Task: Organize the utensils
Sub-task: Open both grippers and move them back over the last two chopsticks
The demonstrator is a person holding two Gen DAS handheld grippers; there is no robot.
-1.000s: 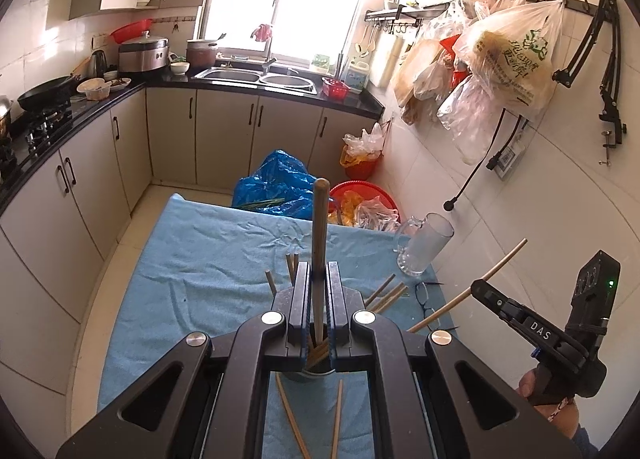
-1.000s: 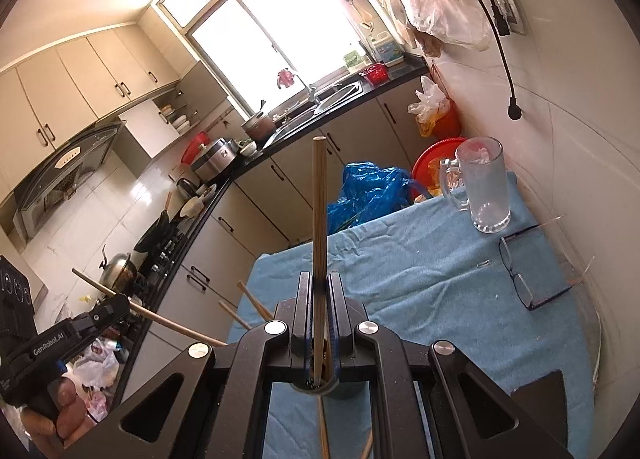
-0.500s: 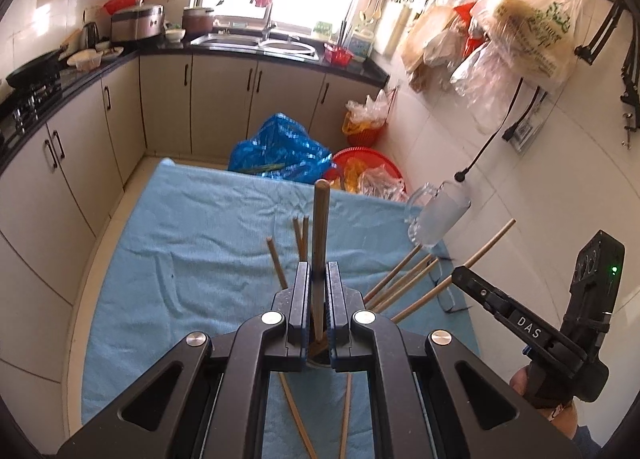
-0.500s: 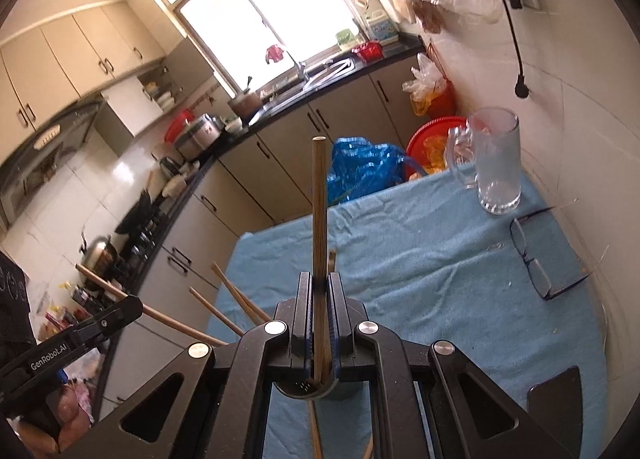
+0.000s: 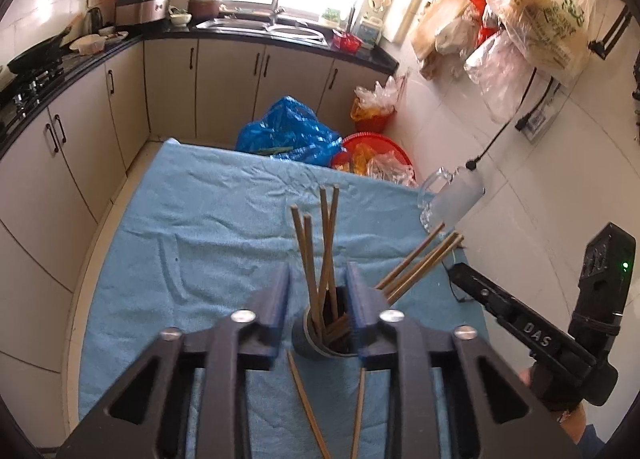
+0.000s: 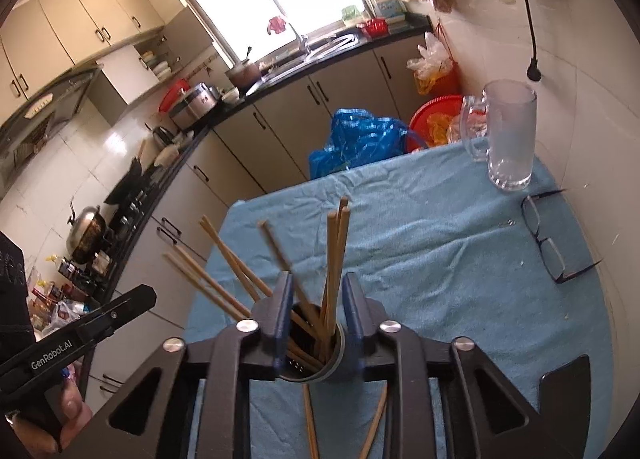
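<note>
A round grey utensil holder stands on the blue cloth and holds several wooden chopsticks. My left gripper is open and empty, its jaws either side of the holder's top. My right gripper is also open and empty, straddling the same holder with its chopsticks. Two loose chopsticks lie on the cloth just in front of the holder, also in the right wrist view. The right gripper's body shows in the left view, the left one in the right view.
A glass mug stands at the table's far right corner, with black glasses near the right edge by the tiled wall. A blue bag and a red basin sit on the floor beyond the table. Kitchen cabinets run left.
Both grippers held one chopstick upright above the holder. Both have now opened and let go, and those chopsticks stand in the holder with the others.
</note>
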